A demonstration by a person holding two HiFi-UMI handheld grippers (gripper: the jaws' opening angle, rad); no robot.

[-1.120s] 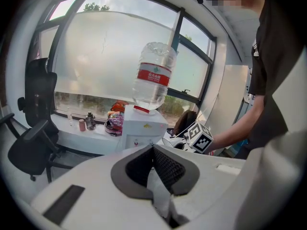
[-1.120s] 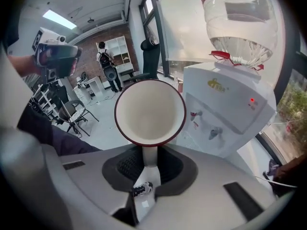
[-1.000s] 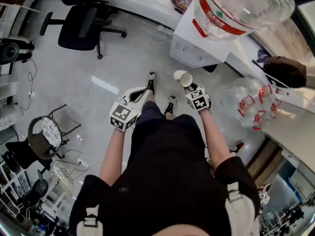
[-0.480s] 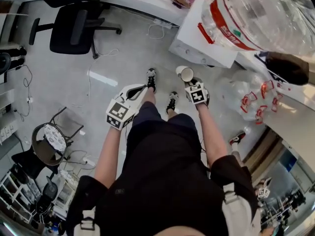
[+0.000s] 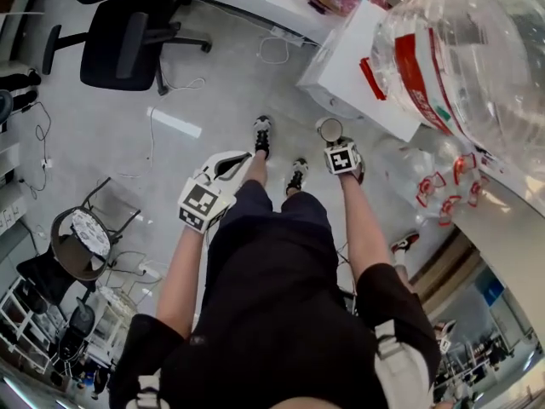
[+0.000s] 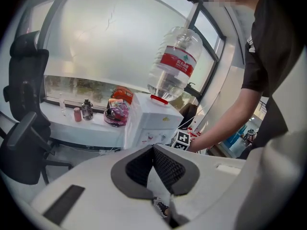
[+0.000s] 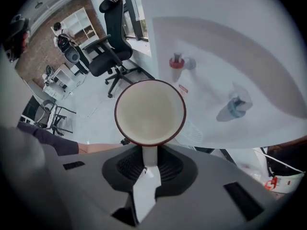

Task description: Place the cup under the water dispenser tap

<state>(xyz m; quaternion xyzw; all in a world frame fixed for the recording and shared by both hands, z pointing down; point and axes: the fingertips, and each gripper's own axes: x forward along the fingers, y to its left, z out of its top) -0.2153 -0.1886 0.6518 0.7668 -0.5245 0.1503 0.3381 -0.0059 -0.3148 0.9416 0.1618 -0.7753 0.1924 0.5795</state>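
Observation:
The cup [image 7: 150, 111] is white with a red rim, and my right gripper [image 7: 148, 156] is shut on its handle, mouth facing the camera. Behind it is the white dispenser front [image 7: 225, 56] with a red tap [image 7: 176, 63] and a blue tap [image 7: 233, 104]; the cup hangs left of and below them. From the head view the cup [image 5: 329, 129] and right gripper [image 5: 334, 145] are beside the water dispenser [image 5: 353, 66], under its big clear bottle [image 5: 460, 58]. My left gripper [image 5: 247, 155] hangs over the floor, its tips [image 6: 153, 147] together and holding nothing.
A black office chair [image 5: 128, 41] stands on the floor at far left. A small round stool [image 5: 81, 237] is at left. Cables [image 5: 179, 83] lie on the floor. Empty clear bottles with red handles [image 5: 443, 186] sit right of the dispenser. A counter [image 6: 81, 123] carries small items.
My right gripper has sunk with the cup and tipped further down beside the dispenser. The left gripper drifted left and lower. Both grips are unchanged.

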